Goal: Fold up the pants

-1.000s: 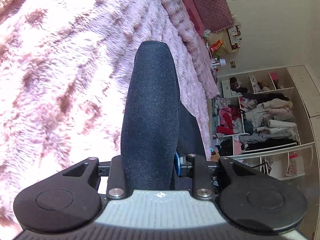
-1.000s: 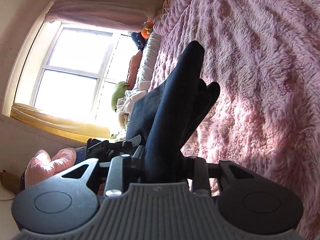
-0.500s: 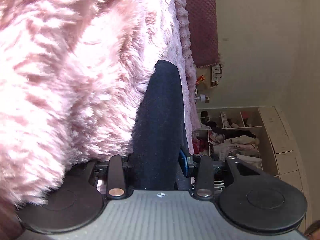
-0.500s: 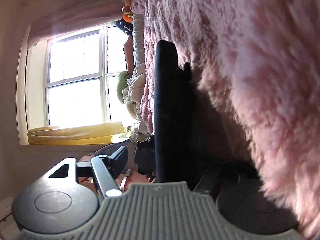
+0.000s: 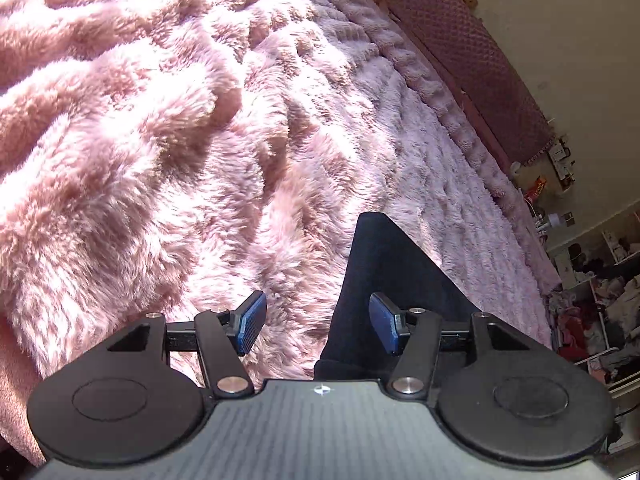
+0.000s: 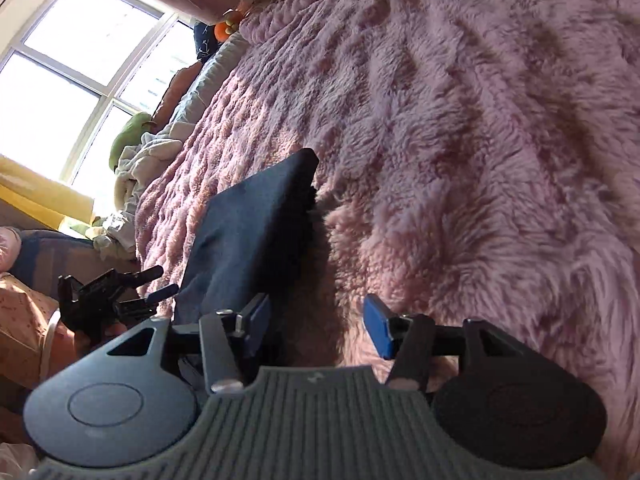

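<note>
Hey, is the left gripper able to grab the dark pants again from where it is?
Probably yes. The left gripper is open, and the dark pants lie beside its right finger with nothing between.

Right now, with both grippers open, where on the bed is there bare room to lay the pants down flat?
Bare pink blanket spreads beyond and right of the dark pants; in the left view it runs from the pants up to the headboard. The window-side edge is crowded with piled clothes.

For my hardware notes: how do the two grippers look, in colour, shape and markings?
Both look alike. The left gripper and right gripper have black linkage arms with silver screws, round black discs at each side, ribbed blue finger pads, and a ribbed grey body with a small centre mark.
</note>
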